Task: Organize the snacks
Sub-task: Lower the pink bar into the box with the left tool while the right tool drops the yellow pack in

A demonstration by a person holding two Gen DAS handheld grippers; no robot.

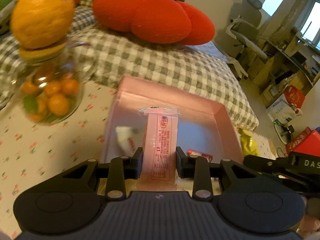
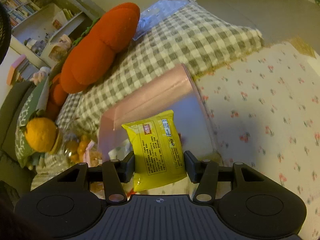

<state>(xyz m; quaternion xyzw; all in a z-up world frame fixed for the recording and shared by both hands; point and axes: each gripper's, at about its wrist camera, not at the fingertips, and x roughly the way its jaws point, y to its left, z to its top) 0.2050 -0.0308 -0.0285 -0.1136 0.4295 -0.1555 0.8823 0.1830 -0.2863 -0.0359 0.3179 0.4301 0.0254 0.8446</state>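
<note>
My left gripper [image 1: 159,163] is shut on a clear pink snack packet [image 1: 160,142] with red print, held upright over the near edge of a pink box [image 1: 228,120]. Inside the box lie a white wrapper [image 1: 126,140] and a red-and-white wrapper [image 1: 200,154]. My right gripper [image 2: 159,165] is shut on a yellow snack packet [image 2: 158,148], held just in front of the same pink box [image 2: 160,92]. The other gripper's black body shows at the right edge of the left wrist view.
A glass jar [image 1: 50,96] of small oranges with an orange-shaped lid stands left of the box on a floral tablecloth [image 2: 270,110]. Behind lie a grey checked cushion [image 1: 160,60] and a red plush tomato [image 1: 156,16]. A yellow wrapper [image 1: 248,142] lies right of the box.
</note>
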